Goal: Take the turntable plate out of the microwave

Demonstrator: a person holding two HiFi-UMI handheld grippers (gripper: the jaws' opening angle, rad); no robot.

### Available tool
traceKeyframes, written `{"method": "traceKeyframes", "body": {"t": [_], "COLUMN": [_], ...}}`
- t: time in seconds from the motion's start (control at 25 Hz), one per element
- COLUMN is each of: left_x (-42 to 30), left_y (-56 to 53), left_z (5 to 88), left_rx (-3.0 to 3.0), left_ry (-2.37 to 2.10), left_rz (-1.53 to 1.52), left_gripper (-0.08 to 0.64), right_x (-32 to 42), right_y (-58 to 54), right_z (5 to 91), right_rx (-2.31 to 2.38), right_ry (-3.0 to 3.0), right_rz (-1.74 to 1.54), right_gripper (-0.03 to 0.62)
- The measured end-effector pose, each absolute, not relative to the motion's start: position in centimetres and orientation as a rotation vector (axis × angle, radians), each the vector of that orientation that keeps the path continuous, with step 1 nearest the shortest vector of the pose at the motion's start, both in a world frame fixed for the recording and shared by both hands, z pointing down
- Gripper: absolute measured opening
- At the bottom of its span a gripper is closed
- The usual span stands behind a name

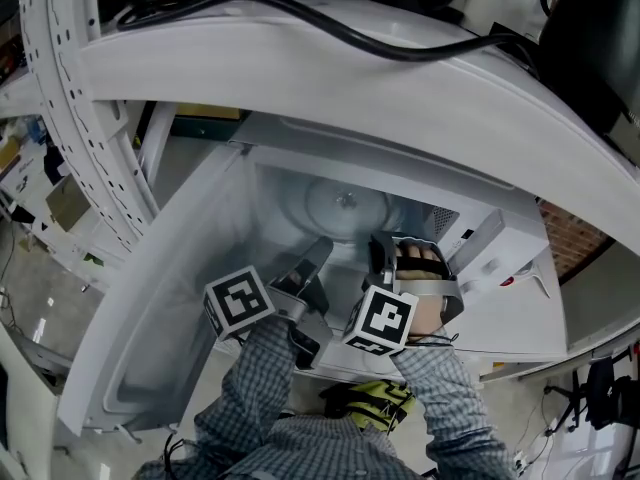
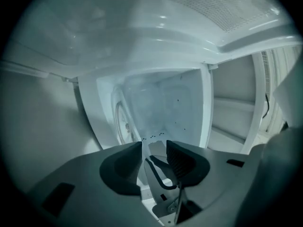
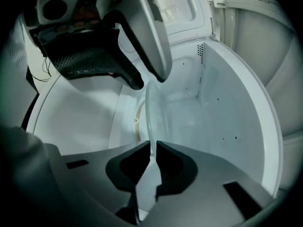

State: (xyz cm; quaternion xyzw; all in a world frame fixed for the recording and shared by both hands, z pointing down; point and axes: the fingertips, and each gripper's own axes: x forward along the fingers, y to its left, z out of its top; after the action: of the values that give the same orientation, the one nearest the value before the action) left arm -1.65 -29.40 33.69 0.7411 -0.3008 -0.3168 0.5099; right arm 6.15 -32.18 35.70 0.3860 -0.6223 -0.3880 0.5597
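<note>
Pads of the right gripper [image 3: 154, 148] are pinched on the near rim of the clear round glass turntable plate [image 3: 152, 112]; in the right gripper view I see the thin edge of the glass running straight down into the closed slit between the two dark jaws. That plate is inside the white microwave [image 1: 285, 198], over the cavity floor, with its centre toward the back wall and its clamped rim toward the front edge of the floor. I cannot tell whether it rests on the floor or is raised off it. My left gripper [image 2: 154, 148] sits just beside the right one at the front of the cavity, on the side of the open white microwave door [image 1: 150, 308]. Its jaws stand well apart, and the ribbed pads press on nothing. Through their gap I see only the pale back wall of the cavity and a dark curved piece of hardware that I cannot identify. From the head view, both marker cubes [image 1: 238, 303] ride close together above the checked shirt sleeves [image 1: 260, 388]. A thick black cable [image 1: 330, 28] lies across the top of the microwave housing.
</note>
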Motion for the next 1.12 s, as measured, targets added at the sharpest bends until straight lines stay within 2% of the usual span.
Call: {"method": "traceKeyframes", "body": {"t": [0.36, 1.12], "left_x": [-1.5, -2.4], "left_y": [-31.6, -36.3], "left_z": [34.7, 34.1], "left_rx": [1.634, 1.494], "left_ry": [-0.767, -0.784], "left_rz": [-0.747, -0.907], "left_gripper": [0.137, 0.135], "right_x": [5.9, 6.4], "right_y": [-32.2, -32.0], "right_z": [34.7, 34.1], "right_rx": [0.950, 0.965], "right_ry": [-1.505, -1.475], "right_rz": [-0.894, -0.943], "right_gripper": [0.040, 0.038]}}
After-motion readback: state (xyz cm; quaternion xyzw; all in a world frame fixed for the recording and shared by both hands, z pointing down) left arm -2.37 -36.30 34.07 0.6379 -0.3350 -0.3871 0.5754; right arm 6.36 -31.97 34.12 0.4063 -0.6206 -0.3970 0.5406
